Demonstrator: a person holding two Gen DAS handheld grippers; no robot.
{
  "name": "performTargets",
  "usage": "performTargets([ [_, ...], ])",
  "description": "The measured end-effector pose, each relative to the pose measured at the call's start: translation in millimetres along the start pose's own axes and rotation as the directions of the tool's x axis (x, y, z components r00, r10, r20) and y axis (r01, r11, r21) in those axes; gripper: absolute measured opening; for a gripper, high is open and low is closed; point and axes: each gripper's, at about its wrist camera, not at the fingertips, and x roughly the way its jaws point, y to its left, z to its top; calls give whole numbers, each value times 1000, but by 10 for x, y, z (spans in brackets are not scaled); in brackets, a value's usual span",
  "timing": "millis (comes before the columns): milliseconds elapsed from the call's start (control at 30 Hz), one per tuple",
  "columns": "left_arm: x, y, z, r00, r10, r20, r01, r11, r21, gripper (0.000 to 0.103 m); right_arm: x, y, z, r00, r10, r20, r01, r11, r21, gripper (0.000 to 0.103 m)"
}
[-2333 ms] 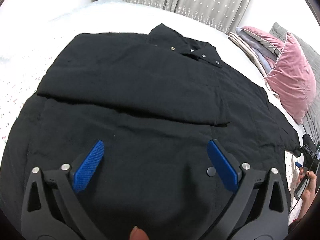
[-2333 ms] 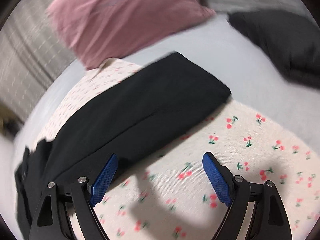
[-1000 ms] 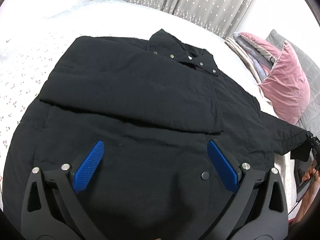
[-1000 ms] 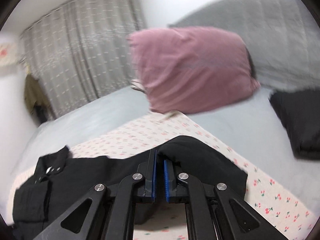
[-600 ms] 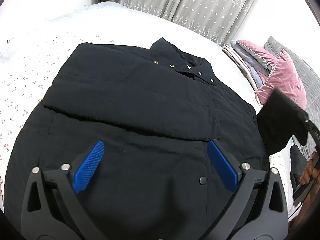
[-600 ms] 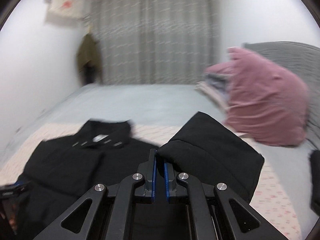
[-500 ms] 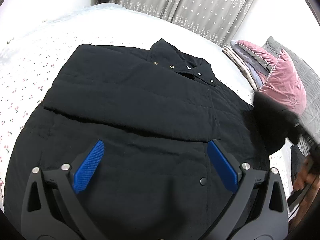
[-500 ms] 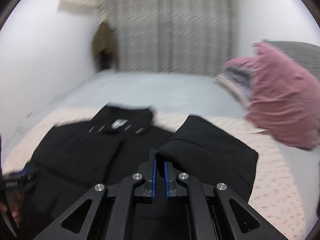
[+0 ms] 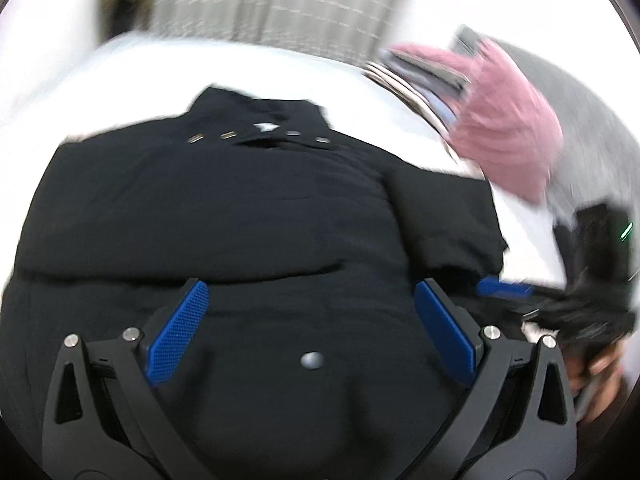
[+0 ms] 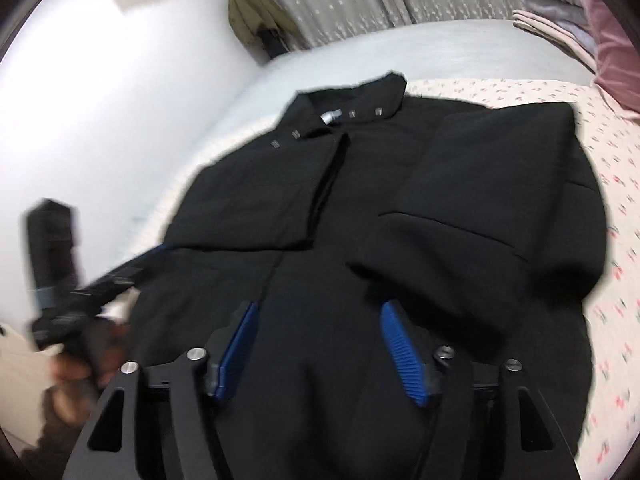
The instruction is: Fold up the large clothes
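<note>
Motion blur smears the left wrist view. Black jacket (image 9: 248, 216) lies flat on the bed (image 9: 168, 56), collar at far end, both sleeves folded in over the chest. Left gripper (image 9: 312, 332) hangs over the near hem, jaws released, nothing btwn them. Right gripper (image 9: 504, 289) at the right edge is mostly a dark smear w/ a hand (image 9: 592, 376) behind. Pink pillow (image 9: 508, 136) far right, blurred.

Right wrist view: right gripper (image 10: 320, 352) jaws are opening, empty, above the jacket (image 10: 400, 208) front; right sleeve (image 10: 480, 216) lies beyond them. Left gripper (image 10: 120, 268) blurred at left edge, its tips hard to make out.
</note>
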Motion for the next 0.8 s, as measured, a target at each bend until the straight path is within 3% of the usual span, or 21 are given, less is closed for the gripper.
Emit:
performTargets([
  [67, 127, -329, 25, 1000, -18, -25, 21, 995, 98, 103, -305, -93, -55, 998, 18, 54, -19, 1000, 16, 67],
  [167, 354, -805, 50, 998, -32, -62, 45, 974, 224, 103, -698, -368, -98, 984, -103, 142, 90, 991, 95, 67],
  [233, 552, -1122, 43, 997, -11, -79, 37, 942, 333, 103, -819, -545, -95, 969, -167, 181, 143, 980, 139, 67],
  [367, 931, -1563, -15, 994, 68, -91, -14, 869, 495, 101, -853, -919, -80, 954, -226, 197, 169, 949, 267, 67],
  [400, 998, -1630, -19, 993, 79, -90, -22, 856, 517, 98, -841, -988, -84, 953, -238, 188, 178, 940, 292, 67],
  [500, 1163, -1808, 13, 991, 100, -84, -38, 836, 547, 71, -831, -1122, -72, 951, -249, 184, 178, 926, 333, 67],
  [567, 1085, -1823, 93, 996, 76, -53, -38, 855, 518, 31, -841, -1177, -83, 945, -269, 188, 191, 916, 354, 67],
  [633, 891, -1715, 225, 1000, -4, -15, 10, 903, 430, 15, -884, -1212, -122, 940, -284, 191, 202, 911, 360, 67],
  [733, 517, -1212, 419, 990, -104, 94, 87, 982, 166, 14, -905, -1202, -141, 934, -302, 193, 221, 910, 352, 68],
  [800, 463, -784, 453, 987, -101, 123, 105, 994, -23, 14, -897, -1233, -132, 931, -312, 191, 233, 908, 347, 68],
])
